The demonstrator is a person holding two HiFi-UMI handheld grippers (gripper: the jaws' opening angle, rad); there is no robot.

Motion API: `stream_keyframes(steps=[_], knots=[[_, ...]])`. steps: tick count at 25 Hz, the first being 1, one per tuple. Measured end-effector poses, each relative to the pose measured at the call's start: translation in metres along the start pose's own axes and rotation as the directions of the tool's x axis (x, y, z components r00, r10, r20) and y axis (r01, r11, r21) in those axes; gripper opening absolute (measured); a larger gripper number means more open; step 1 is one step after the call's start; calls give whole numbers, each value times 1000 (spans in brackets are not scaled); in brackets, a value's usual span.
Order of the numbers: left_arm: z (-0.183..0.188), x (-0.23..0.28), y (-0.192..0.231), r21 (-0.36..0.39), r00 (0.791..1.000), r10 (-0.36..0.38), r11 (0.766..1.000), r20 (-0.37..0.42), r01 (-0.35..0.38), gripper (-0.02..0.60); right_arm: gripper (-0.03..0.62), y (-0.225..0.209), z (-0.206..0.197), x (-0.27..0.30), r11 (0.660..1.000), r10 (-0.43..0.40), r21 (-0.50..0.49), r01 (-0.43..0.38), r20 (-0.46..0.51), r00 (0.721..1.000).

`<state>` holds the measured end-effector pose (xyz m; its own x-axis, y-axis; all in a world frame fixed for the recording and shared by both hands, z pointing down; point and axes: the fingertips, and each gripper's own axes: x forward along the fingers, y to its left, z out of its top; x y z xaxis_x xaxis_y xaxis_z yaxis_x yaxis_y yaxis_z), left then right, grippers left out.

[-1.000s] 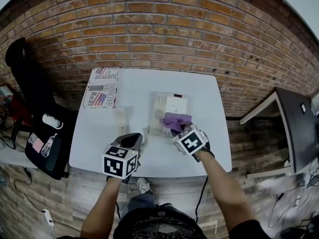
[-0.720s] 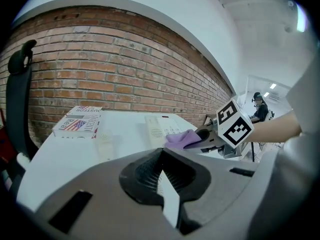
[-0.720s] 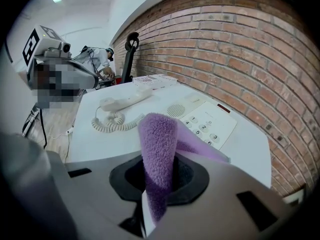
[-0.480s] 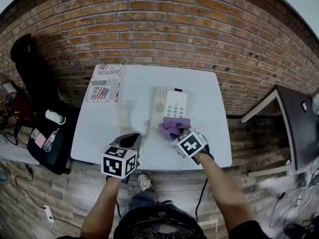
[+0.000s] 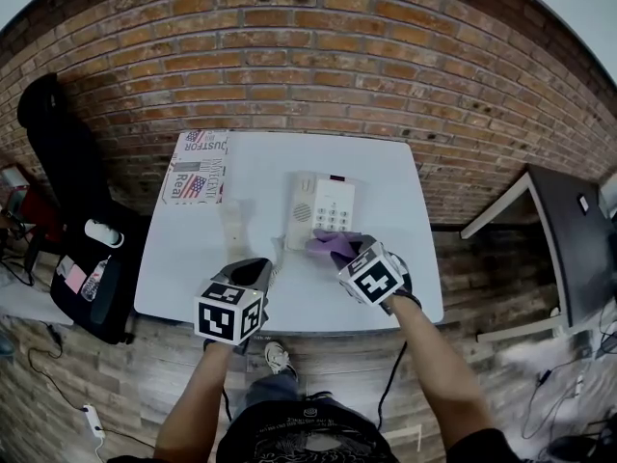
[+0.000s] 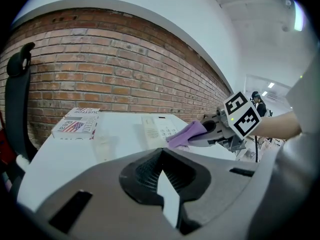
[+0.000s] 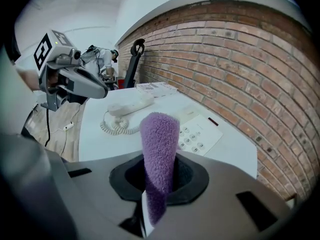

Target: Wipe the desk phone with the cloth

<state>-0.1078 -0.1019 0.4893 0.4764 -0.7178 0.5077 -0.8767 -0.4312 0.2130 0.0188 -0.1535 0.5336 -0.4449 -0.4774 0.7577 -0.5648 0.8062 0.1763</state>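
Observation:
A white desk phone (image 5: 323, 205) sits mid-table, keypad up; it also shows ahead of both grippers, phone (image 6: 159, 128) and phone (image 7: 201, 132). Its handset (image 7: 131, 104) lies off the base to the left, on a coiled cord (image 7: 116, 126). My right gripper (image 5: 343, 251) is shut on a purple cloth (image 5: 331, 246), which touches the phone's near right edge. In the right gripper view the cloth (image 7: 160, 149) stands up out of the jaws. My left gripper (image 5: 254, 272) hovers over the table's near edge, left of the phone, shut with nothing in it.
A flag-printed cardboard box (image 5: 198, 167) lies at the table's far left corner. A black chair (image 5: 53, 138) and a dark bag (image 5: 92, 278) stand left of the table (image 5: 386, 177). A dark side table (image 5: 564, 244) is at the right. A brick wall runs behind.
My right gripper has drawn the cloth toward me, from the phone's face down to its near edge. The left gripper has hardly moved.

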Motion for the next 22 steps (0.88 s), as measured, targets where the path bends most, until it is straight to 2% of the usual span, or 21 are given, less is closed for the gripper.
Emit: stream_keyframes(steps=[11, 22], knots=[[20, 20, 16, 8, 1000, -22, 1000, 1, 22, 6, 46, -54, 58, -18, 998, -64, -25, 66, 63, 996], [39, 47, 60, -8, 1000, -19, 1000, -2, 19, 6, 46, -102, 119, 20, 992, -91, -78, 97, 73, 993]])
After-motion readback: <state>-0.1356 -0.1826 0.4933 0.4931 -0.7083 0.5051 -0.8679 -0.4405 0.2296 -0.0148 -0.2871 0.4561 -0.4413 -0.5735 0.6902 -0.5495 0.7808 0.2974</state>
